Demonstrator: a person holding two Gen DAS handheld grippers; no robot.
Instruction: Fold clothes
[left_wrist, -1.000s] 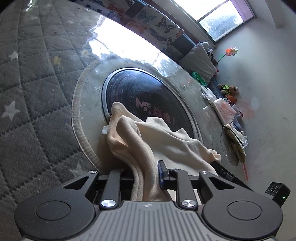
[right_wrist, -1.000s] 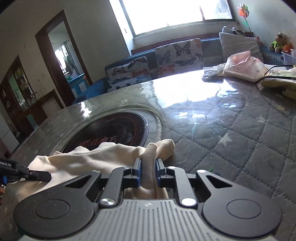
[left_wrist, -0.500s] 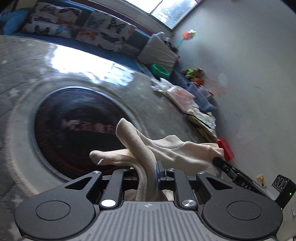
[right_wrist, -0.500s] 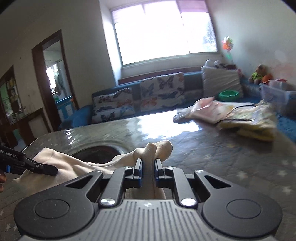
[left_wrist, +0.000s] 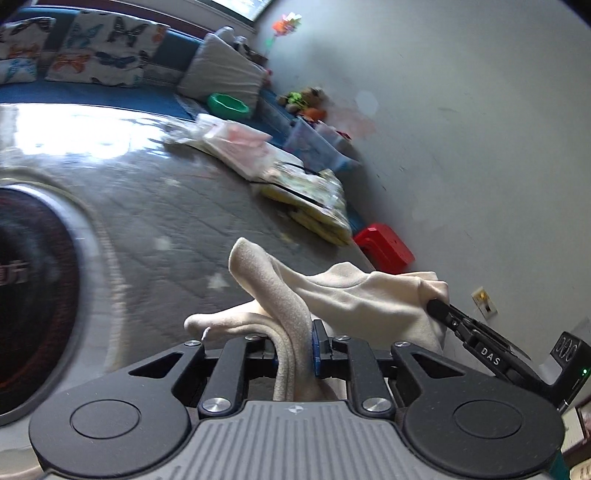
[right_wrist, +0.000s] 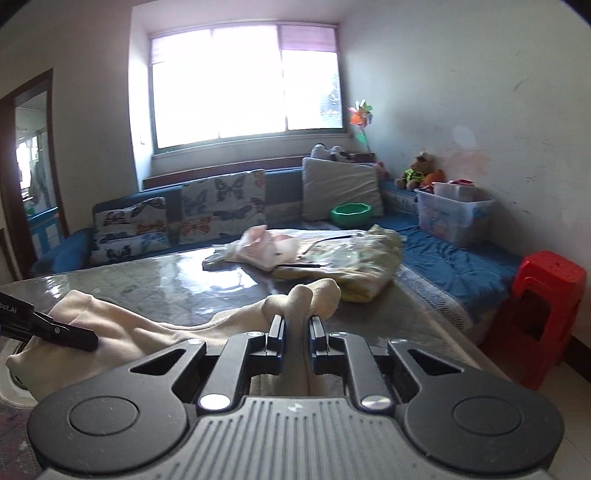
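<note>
Cloth first: we see a cream garment held up between the two grippers, stretched over the quilted grey table. Our left gripper is clamped on a bunched fold of it, the fabric rising in a rounded hump between the blue-padded jaws. Our right gripper is likewise closed on another bunch of the garment, with a knob of cloth poking up past the fingertips. In the left wrist view the right gripper's tips show at the far corner of the cloth; in the right wrist view the left gripper's tips bite the cloth at the left edge.

Further out on the table we see a pink bagged bundle and, just beside it, a yellow folded pile. A dark round inset is set in the tabletop at the left. Beyond the table stand a red stool, a blue sofa with butterfly cushions, a green bowl and a clear storage box.
</note>
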